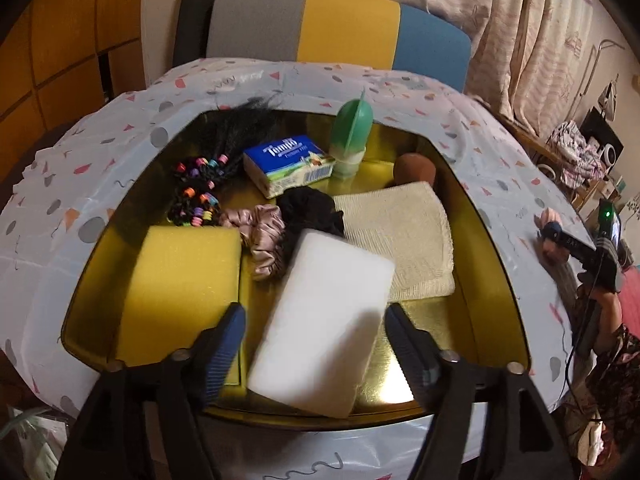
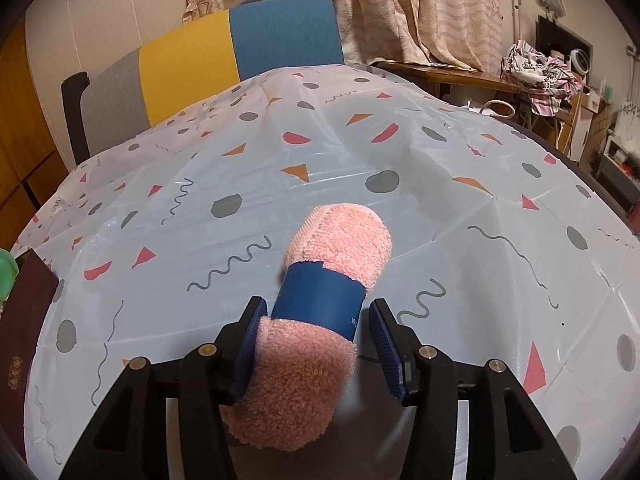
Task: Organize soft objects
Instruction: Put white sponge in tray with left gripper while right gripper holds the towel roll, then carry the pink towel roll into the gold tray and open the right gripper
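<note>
My tray (image 1: 504, 280) gleams glossy gold; the sponge (image 1: 184, 288) looks porous, the towel (image 2: 312, 360) fluffy terry, the tablecloth (image 2: 360, 152) shiny plastic.

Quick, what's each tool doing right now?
Left tool: open, white sponge loose between its fingers.
Right tool: open, rolled pink towel between its fingers, not squeezed.

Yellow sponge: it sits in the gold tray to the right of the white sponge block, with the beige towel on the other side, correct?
Not quite. In the left wrist view the yellow sponge lies left of the white sponge block in the gold tray; the beige towel is on the right.
</note>
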